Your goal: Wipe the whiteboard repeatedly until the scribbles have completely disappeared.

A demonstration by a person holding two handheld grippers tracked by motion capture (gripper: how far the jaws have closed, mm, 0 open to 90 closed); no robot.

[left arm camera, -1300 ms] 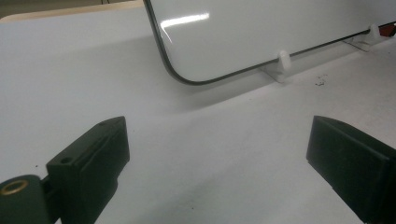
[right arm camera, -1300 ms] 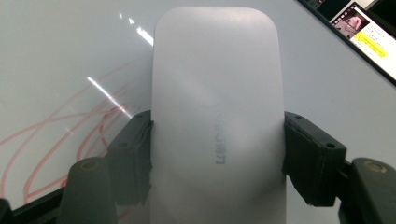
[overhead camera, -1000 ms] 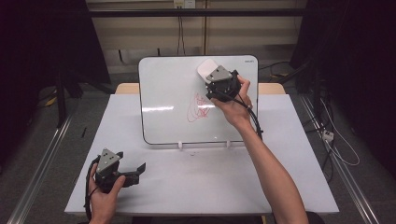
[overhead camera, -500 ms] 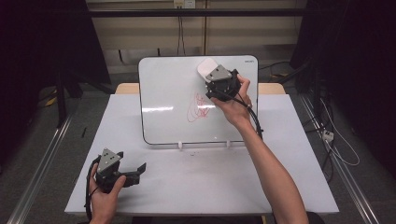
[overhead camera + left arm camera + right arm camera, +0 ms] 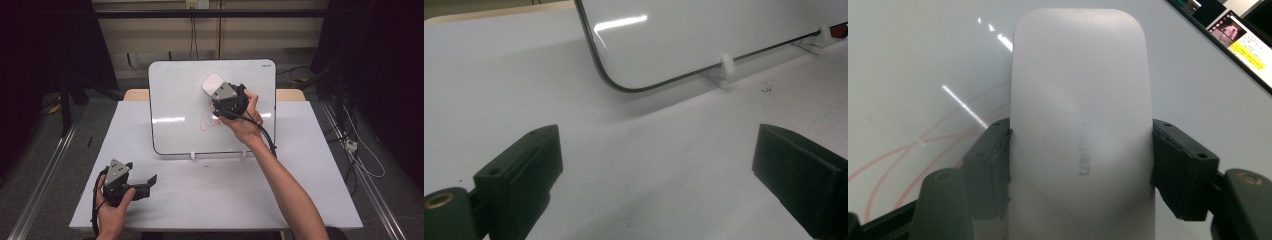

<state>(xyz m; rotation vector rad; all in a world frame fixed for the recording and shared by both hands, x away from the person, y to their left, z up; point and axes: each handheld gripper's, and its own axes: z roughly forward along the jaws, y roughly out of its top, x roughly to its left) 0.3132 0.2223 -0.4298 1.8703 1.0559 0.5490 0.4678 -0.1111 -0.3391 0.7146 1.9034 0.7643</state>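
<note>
A whiteboard (image 5: 180, 100) stands tilted on small white feet at the back of the table, with faint red scribbles (image 5: 206, 120) near its middle. My right gripper (image 5: 216, 92) is shut on a white eraser (image 5: 212, 83) and holds it flat against the board, just above the scribbles. In the right gripper view the eraser (image 5: 1080, 125) sits between both pads (image 5: 1178, 165), with red lines (image 5: 908, 155) at lower left. My left gripper (image 5: 150, 181) rests open on the table at the front left, and its view shows the board's lower corner (image 5: 624, 86).
The white table (image 5: 210, 195) extends in front of the board. One of the board's white feet (image 5: 726, 65) stands ahead of the left gripper. Dark curtains hang at both sides, and a cable trails from the right gripper along the forearm.
The right gripper with the eraser has shifted slightly down and to the left on the board, closer to the red scribbles. The left gripper has stayed where it was.
</note>
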